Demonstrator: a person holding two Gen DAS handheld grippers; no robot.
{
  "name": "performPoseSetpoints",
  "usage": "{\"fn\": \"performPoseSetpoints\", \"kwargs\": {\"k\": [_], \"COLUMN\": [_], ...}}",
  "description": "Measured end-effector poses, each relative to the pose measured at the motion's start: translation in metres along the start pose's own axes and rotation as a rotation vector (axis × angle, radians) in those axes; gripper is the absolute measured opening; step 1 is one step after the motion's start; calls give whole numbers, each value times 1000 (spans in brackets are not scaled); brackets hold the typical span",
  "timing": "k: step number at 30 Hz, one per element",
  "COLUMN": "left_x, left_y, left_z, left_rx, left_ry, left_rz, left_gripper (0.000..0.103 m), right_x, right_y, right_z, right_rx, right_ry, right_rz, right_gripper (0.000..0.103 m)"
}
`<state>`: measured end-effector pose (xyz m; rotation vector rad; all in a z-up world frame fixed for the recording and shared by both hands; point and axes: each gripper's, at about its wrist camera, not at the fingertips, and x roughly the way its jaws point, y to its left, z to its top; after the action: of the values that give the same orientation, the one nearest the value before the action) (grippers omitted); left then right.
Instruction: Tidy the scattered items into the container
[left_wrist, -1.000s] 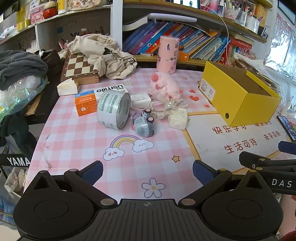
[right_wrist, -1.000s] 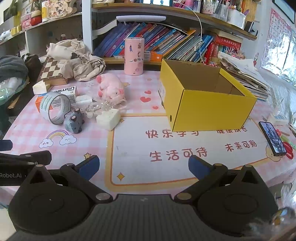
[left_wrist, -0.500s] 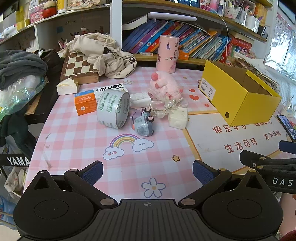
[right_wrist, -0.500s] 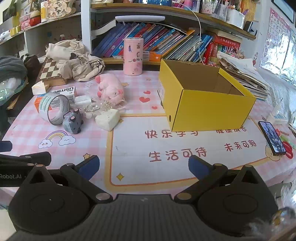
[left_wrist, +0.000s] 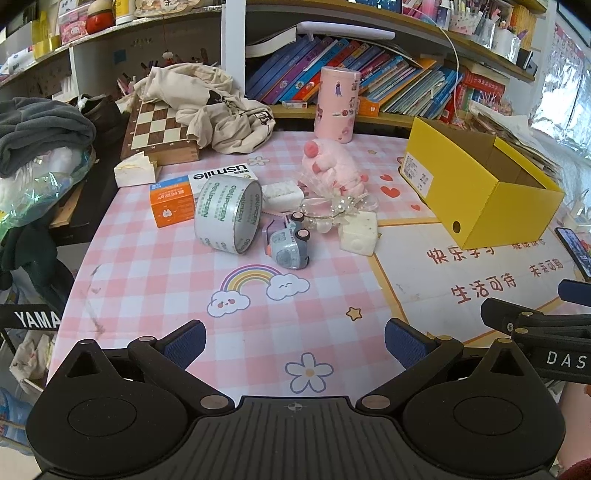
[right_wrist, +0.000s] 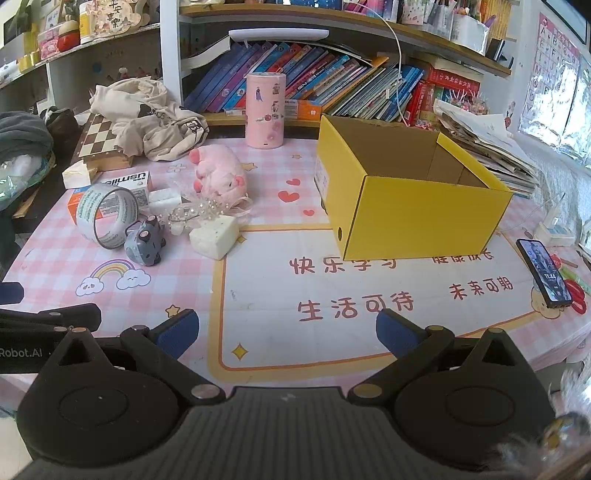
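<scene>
Both claws hung spread and empty, left gripper (left_wrist: 295, 341) and right gripper (right_wrist: 284, 330), short of the clutter. The scattered pile sat just left of the open yellow cardboard box (right_wrist: 424, 218). Best opener, I reckoned: take the grey toy car (left_wrist: 288, 245) squarely across its sides.

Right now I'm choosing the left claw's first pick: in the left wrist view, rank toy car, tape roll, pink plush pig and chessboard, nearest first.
1. Toy car, ahead of the open left claw.
2. Tape roll, just left of it.
3. Pink plush pig, behind, slightly right.
4. Chessboard, far left, at the back.
</scene>
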<state>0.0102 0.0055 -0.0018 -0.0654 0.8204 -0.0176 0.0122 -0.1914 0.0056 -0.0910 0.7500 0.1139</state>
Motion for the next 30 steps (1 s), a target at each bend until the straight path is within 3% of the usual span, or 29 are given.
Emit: {"fn": "performPoseSetpoints", "kwargs": {"k": [30], "left_x": [4], "left_y": [0], "left_z": [2], "left_rx": [4], "left_ry": [6], "left_rz": [16], "left_gripper": [103], "right_x": [7], "right_y": [2], "right_z": [2], "right_rx": [-3], "right_ry": [20], "right_rz": [-13], "right_gripper": [103]}}
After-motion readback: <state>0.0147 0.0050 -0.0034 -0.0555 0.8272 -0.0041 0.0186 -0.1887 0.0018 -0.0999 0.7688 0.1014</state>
